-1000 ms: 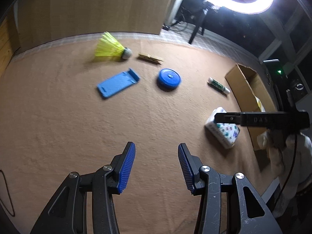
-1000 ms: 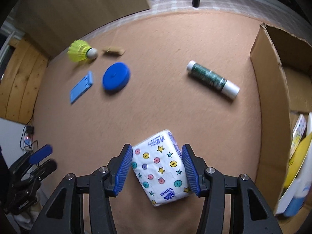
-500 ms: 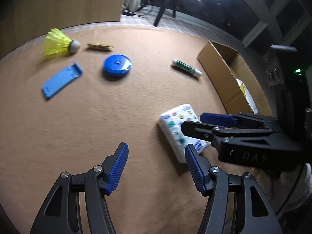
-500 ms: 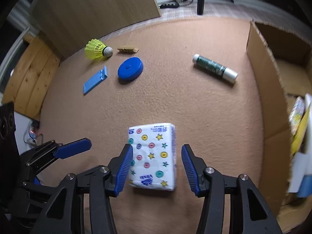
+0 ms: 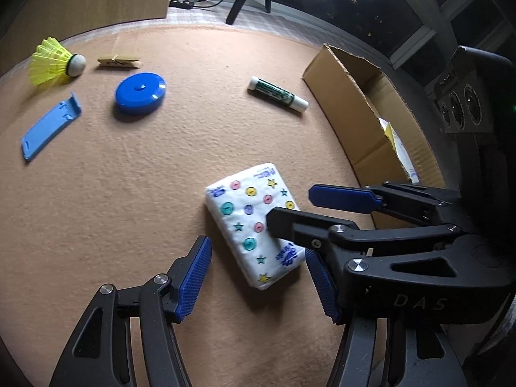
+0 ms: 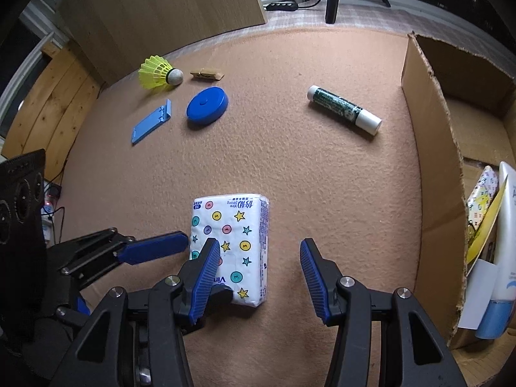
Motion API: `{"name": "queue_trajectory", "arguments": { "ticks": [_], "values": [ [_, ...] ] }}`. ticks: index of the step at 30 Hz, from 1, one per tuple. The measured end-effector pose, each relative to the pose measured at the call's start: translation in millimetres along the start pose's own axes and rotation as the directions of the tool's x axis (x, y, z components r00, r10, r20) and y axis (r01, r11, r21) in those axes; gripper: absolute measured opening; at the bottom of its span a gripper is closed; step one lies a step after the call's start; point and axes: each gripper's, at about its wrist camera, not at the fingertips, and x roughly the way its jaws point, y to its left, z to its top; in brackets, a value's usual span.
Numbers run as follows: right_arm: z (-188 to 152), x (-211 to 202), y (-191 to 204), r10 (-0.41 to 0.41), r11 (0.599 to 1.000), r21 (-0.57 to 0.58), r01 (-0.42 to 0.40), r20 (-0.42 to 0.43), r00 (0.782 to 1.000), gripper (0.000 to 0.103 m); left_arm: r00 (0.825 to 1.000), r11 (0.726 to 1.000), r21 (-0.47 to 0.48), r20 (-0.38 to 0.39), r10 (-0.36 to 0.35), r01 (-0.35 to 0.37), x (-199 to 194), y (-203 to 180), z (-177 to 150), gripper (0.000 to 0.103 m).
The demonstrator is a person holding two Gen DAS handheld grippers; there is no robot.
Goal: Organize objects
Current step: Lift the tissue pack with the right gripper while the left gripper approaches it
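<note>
Right now I have the tissue pack (image 5: 254, 225) lying flat on the surface, long axis running away from my left gripper (image 5: 258, 277), whose released jaws straddle its near end, while my right gripper (image 6: 259, 274) hovers unclenched overhead.

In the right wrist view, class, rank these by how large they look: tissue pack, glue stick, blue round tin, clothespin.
1. tissue pack, though it lies nearest the camera, which enlarges it.
2. glue stick and blue round tin: too alike to separate.
3. clothespin, smallest.
</note>
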Motion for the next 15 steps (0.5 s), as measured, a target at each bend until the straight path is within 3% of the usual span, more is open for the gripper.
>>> {"name": "queue_trajectory", "arguments": {
  "ticks": [7,10,15],
  "values": [
    [-0.4,4.1,4.0,0.047,0.999,-0.008,-0.047,-0.021,0.999,0.047,1.0,1.0,-0.004,-0.012,-0.028,0.028,4.9,0.6,-2.0,0.057],
    [-1.3,7.2,8.6,0.069,0.998,-0.013,-0.069,-0.03,0.997,0.04,0.999,0.999,-0.001,-0.012,-0.034,0.034,4.1,1.5,-2.1,0.055],
    [-1.6,8.5,14.1,0.054,0.998,-0.025,-0.054,-0.023,0.998,0.04,0.999,0.999,0.001,-0.01,-0.037,0.037,3.3,3.3,-2.4,0.054]
  ]
}}
